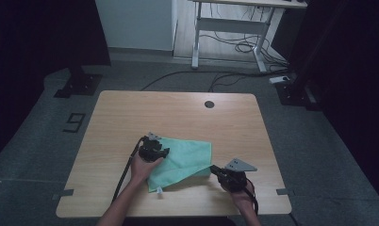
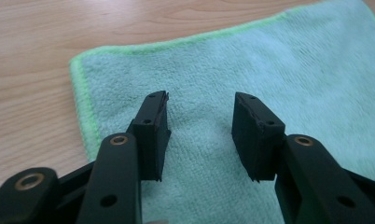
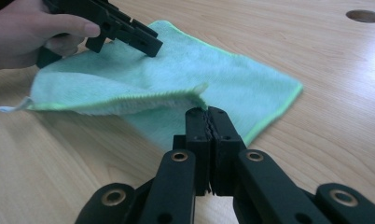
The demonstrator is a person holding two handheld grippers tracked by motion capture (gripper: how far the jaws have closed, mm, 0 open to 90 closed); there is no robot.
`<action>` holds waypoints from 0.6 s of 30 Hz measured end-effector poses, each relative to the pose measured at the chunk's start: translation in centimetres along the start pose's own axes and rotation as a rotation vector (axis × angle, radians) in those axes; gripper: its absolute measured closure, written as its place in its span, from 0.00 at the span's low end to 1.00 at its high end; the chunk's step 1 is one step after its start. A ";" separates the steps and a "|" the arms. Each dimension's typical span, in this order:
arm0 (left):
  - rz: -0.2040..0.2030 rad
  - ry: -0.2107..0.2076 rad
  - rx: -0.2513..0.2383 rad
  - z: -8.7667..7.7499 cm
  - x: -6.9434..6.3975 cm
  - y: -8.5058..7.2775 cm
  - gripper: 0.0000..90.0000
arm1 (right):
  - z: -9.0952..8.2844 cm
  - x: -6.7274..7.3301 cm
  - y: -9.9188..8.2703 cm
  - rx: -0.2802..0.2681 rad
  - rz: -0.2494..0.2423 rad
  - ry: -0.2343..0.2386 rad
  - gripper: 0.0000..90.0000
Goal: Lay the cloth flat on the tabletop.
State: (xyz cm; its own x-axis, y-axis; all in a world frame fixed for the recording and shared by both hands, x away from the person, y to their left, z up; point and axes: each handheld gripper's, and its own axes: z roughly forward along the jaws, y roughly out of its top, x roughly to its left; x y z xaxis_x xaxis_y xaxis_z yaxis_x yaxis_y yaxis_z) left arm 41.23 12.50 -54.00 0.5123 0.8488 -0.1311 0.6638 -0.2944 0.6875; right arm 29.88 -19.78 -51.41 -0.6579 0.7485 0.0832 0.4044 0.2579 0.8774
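Our soft, floppy mint-green microfibre cloth drapes limply, so right gripper pinches its corner near the desk's front edge while left gripper hovers half-open.

Looked like a lab or office test room, dimly lit. Light wooden table with a round cable hole, set on grey carpet. Tape marks on floor beside the table. Second desk with white metal legs stood at back, loose cables trailing beneath, power strip nearby. Dark curtains hung at both sides, on black stand bases.
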 end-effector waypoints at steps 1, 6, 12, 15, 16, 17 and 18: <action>0.000 0.000 0.000 0.0 0.0 0.0 0.62 | 0.0 0.0 0.0 0.000 0.000 0.000 0.98; -0.015 0.000 0.001 -0.3 0.4 -0.1 0.59 | -1.7 0.7 -1.0 -0.002 -0.008 -0.002 0.92; -0.015 -0.026 -0.037 -1.6 0.4 -0.3 0.56 | -3.9 1.0 -2.3 -0.039 0.017 -0.038 0.61; 0.002 -0.030 -0.046 -2.5 0.3 -0.3 0.57 | -3.9 1.1 -1.8 -0.056 0.016 -0.035 0.59; 0.008 -0.033 -0.045 -2.6 0.3 -0.3 0.57 | -3.7 1.2 -1.4 -0.050 0.009 -0.028 0.59; 0.018 -0.030 -0.042 -2.7 0.2 -0.3 0.57 | -3.2 1.3 -1.1 -0.038 0.005 -0.020 0.58; 0.023 -0.027 -0.042 -2.7 0.2 -0.3 0.57 | -2.6 1.4 -0.8 -0.030 0.001 -0.015 0.57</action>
State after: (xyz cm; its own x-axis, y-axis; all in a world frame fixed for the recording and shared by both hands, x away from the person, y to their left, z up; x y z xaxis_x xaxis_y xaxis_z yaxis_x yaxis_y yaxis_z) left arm 39.65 13.92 -52.30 0.5416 0.8299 -0.1340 0.6287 -0.2941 0.7199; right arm 27.00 -20.48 -50.79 -0.6479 0.7578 0.0769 0.3857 0.2394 0.8910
